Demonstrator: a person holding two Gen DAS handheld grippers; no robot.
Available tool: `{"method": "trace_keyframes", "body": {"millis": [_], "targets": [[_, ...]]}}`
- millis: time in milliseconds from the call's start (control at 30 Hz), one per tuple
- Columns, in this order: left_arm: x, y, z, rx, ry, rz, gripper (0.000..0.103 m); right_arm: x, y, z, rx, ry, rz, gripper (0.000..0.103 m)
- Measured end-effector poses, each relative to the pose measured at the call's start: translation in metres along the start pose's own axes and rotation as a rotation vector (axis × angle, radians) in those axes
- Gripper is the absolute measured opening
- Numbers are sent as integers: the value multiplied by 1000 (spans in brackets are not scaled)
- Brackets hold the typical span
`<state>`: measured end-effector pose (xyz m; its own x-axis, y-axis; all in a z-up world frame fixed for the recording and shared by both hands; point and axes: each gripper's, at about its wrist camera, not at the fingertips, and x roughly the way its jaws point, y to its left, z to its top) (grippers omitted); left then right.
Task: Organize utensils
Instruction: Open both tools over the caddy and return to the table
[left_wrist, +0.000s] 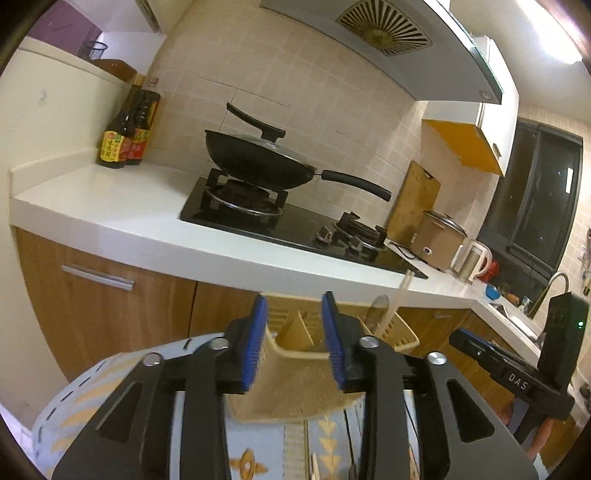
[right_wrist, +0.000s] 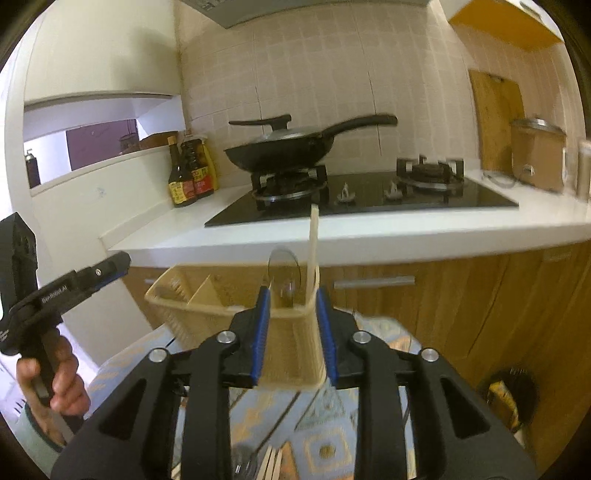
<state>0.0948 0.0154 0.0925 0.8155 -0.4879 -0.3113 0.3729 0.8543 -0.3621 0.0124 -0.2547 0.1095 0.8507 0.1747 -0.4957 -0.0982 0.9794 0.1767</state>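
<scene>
The right tongs (right_wrist: 293, 334) are straddling the right end of the utensil basket (right_wrist: 221, 314), jaws parted, not clamping. Chopsticks (right_wrist: 314, 251) and a spoon (right_wrist: 283, 275) are standing upright inside. The left tongs (left_wrist: 297, 339) are facing its other end, released, basket between the pads.

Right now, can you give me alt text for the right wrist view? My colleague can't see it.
The right gripper, jaws open, straddles one end of a beige utensil caddy that holds a spoon and a chopstick. Behind is a counter with a lidded wok on a gas stove; the left gripper is at left.
</scene>
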Motion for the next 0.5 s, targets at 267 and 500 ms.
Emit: {"method": "trace_keyframes", "body": {"millis": [267, 500], "targets": [[-42, 12, -44, -25, 180, 27, 50, -17, 2, -53, 27, 218, 6, 33], [-43, 24, -107, -26, 442, 79, 49, -2, 21, -108, 38, 498, 42, 33]]}}
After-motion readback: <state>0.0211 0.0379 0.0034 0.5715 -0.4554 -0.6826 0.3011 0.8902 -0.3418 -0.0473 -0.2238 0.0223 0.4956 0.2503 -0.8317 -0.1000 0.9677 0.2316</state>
